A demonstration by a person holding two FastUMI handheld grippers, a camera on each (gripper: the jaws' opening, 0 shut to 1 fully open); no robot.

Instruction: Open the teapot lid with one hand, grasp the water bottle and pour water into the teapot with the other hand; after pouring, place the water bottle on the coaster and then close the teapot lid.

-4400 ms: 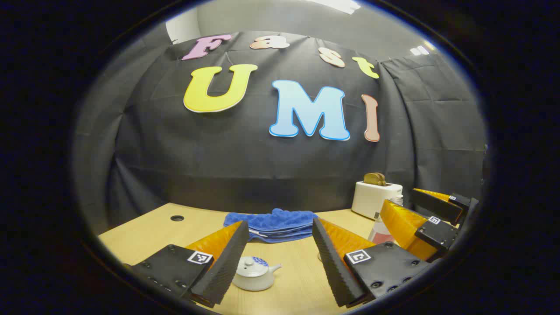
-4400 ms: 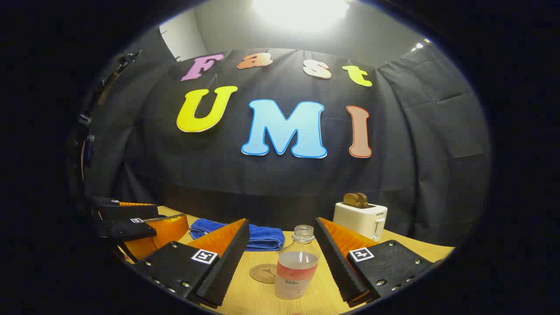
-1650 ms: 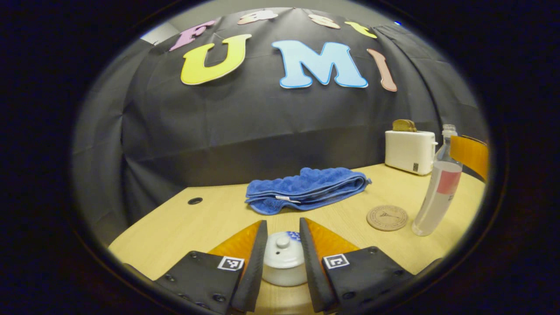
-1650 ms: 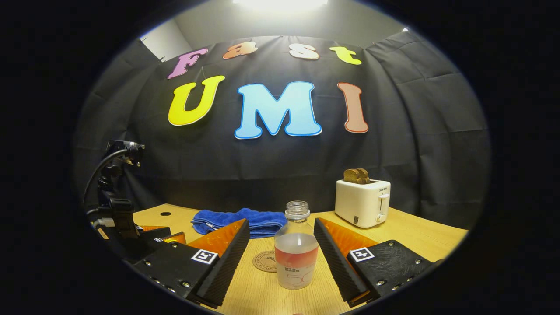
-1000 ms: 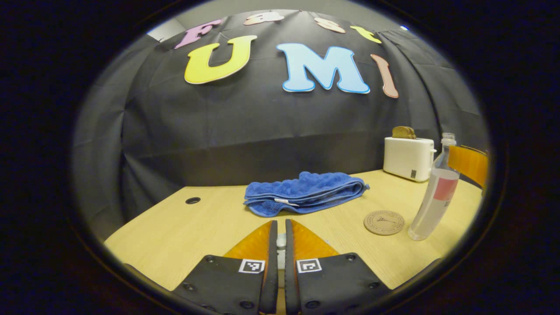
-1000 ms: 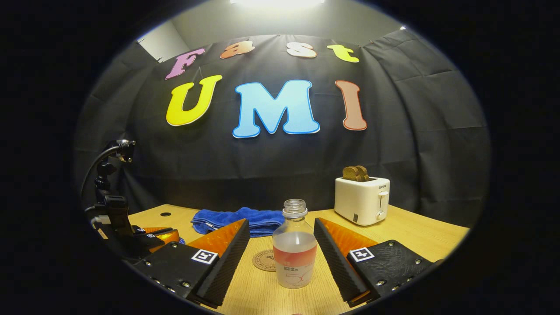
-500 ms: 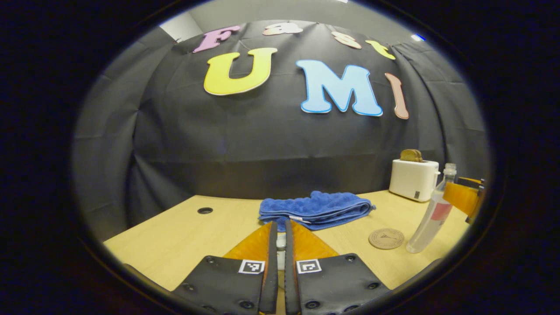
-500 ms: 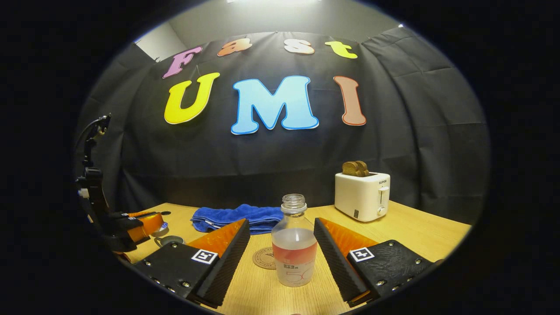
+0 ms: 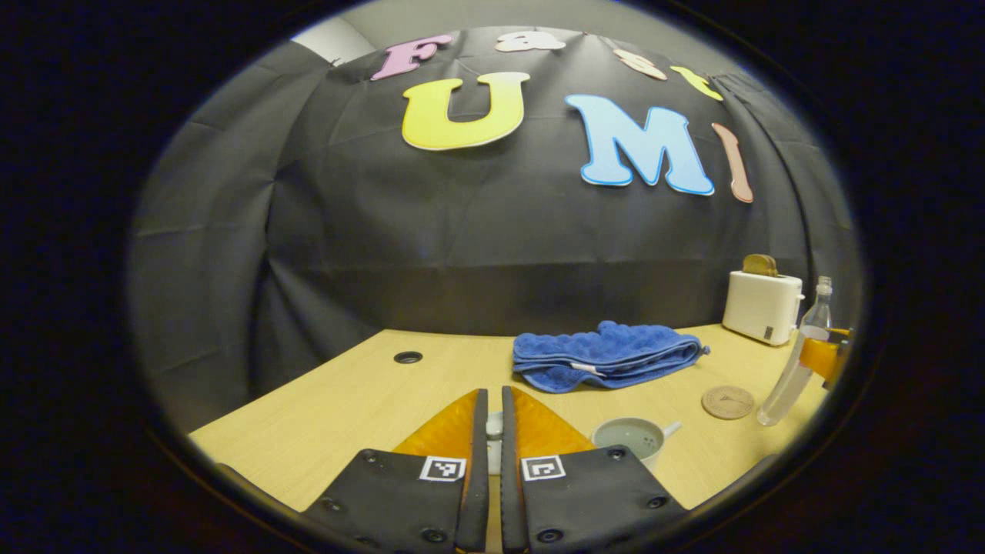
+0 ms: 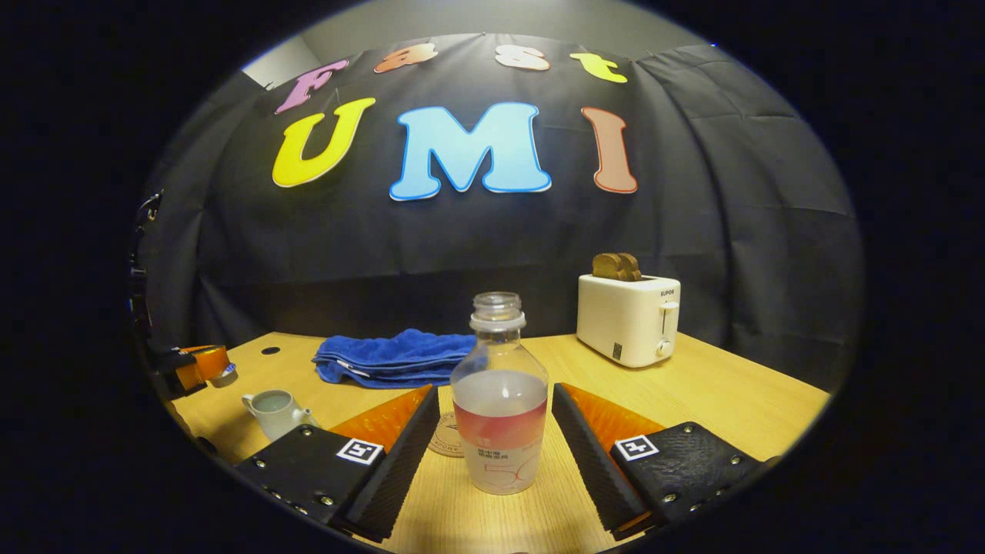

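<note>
on table (image 9: 346,400), lidless teapot (image 9: 632,438)

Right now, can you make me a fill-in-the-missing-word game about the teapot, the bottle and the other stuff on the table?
1. The teapot stands open because the left gripper holds its ____.
2. The water bottle stands between the right gripper's open ____.
3. Toast sticks out of the white ____.
4. The folded towel is ____ in colour.

Missing words: lid; fingers; toaster; blue

Open white teapot (image 9: 629,440), lid (image 9: 493,444) lifted off, uncapped upright water bottle (image 10: 500,400), round coaster (image 9: 727,402)
</note>
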